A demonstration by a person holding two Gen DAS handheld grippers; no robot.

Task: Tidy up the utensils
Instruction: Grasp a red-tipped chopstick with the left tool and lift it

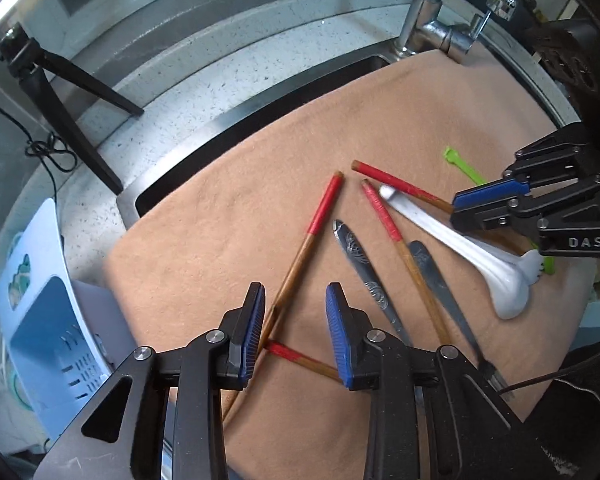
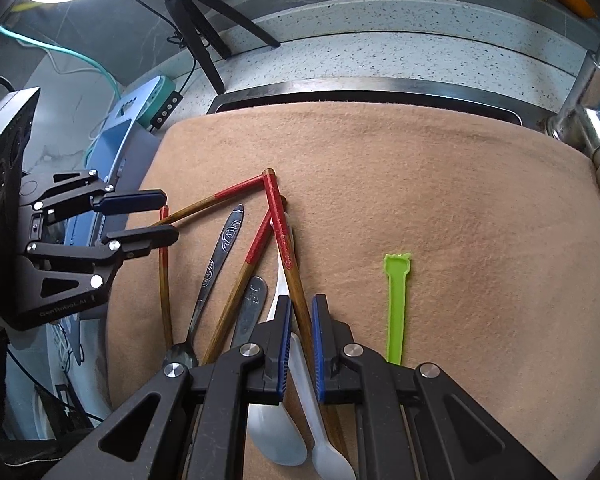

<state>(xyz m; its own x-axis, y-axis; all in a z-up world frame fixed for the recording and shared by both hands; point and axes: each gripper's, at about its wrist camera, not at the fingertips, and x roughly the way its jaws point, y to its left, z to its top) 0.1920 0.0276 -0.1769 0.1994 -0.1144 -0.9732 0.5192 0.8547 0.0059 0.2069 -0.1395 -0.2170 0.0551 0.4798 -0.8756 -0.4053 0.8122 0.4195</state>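
Note:
Several red-tipped wooden chopsticks (image 1: 320, 224) (image 2: 278, 220), two metal spoons (image 1: 364, 272) (image 2: 220, 252), white plastic spoons (image 1: 460, 244) (image 2: 300, 368) and a green plastic utensil (image 2: 396, 304) (image 1: 464, 170) lie on a tan cloth (image 1: 240, 200) (image 2: 420, 184). My left gripper (image 1: 296, 332) is open, its jaws either side of two crossing chopsticks, low over the cloth. My right gripper (image 2: 300, 344) is open with a narrow gap, its jaws straddling a chopstick and a white spoon handle. Each gripper shows in the other's view (image 1: 496, 196) (image 2: 160, 220).
The cloth covers a steel sink (image 1: 204, 136) (image 2: 340, 88). A chrome faucet (image 1: 428, 28) (image 2: 592, 112) stands at the back. A black tripod (image 1: 60, 92) (image 2: 196, 20) is on the speckled counter. A blue perforated holder (image 1: 48, 308) (image 2: 124, 128) sits left of the cloth.

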